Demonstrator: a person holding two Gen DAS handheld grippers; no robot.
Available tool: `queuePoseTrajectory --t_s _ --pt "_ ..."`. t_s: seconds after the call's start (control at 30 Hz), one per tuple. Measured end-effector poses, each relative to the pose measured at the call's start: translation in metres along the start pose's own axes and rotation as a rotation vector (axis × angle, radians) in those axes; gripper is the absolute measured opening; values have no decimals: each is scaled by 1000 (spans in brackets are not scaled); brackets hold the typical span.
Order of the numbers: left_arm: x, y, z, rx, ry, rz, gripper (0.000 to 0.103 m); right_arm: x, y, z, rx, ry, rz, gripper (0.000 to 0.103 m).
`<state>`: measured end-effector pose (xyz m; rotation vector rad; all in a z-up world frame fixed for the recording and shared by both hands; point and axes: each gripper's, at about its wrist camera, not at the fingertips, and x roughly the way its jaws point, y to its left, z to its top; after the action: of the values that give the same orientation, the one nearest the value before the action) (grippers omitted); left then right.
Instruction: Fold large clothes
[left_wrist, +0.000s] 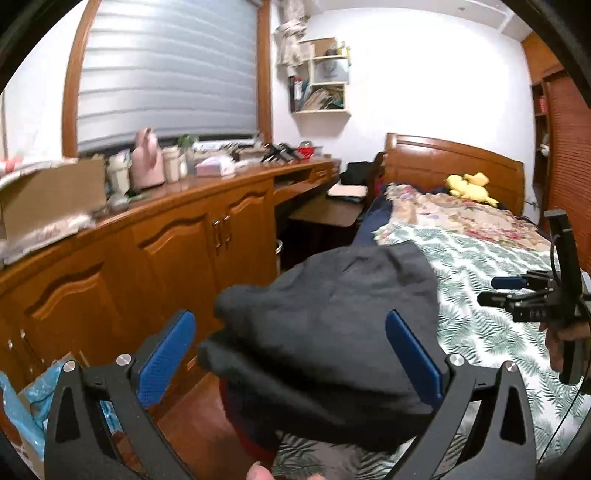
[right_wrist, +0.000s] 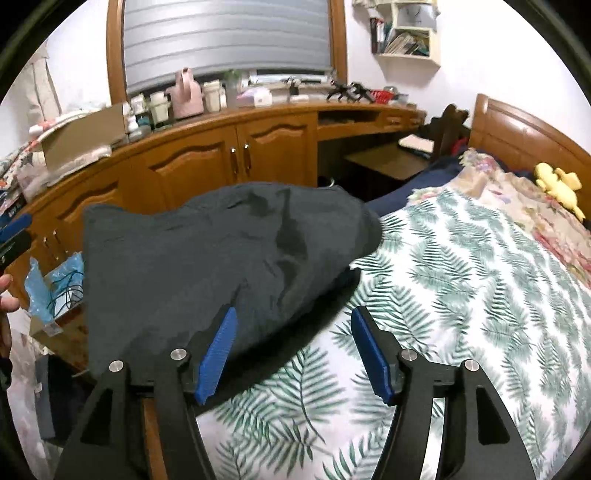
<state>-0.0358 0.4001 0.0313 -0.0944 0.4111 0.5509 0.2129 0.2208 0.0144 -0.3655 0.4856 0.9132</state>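
A dark grey garment (left_wrist: 328, 332) lies bunched in a folded heap at the left edge of the bed, on the leaf-print cover (left_wrist: 491, 332). My left gripper (left_wrist: 291, 332) is open, its blue pads wide apart on either side of the heap, just above it. In the right wrist view the same garment (right_wrist: 207, 266) spreads over the bed's near left corner. My right gripper (right_wrist: 291, 325) is open and empty over the garment's right edge and the leaf-print cover (right_wrist: 443, 295). The right gripper also shows in the left wrist view (left_wrist: 517, 291) at far right.
A long wooden cabinet (left_wrist: 177, 236) with a cluttered top runs along the left wall under the window. A small dark table (left_wrist: 325, 214) stands by the headboard (left_wrist: 454, 162). A yellow plush (left_wrist: 469, 188) lies near the pillows. A blue plastic bag (right_wrist: 55, 284) sits on the floor.
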Motion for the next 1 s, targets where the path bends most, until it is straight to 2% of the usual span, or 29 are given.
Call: queuePoseTrajectory --t_s 0.23,0.5,0.77,1.0 --pt "-22 -72 15 89 -28 -69 103 -73 -14 -31 -8 -91 -38 66" --pt "-29 -160 10 120 -1 -235 103 -154 -40 -89 33 -143 -98 68" --pt "-47 -245 -21 144 45 -383 103 -235 -69 -161 124 -160 -221 83" --pt "-69 -315 -61 140 88 -499 103 -292 -70 -231 218 -191 -336 85"
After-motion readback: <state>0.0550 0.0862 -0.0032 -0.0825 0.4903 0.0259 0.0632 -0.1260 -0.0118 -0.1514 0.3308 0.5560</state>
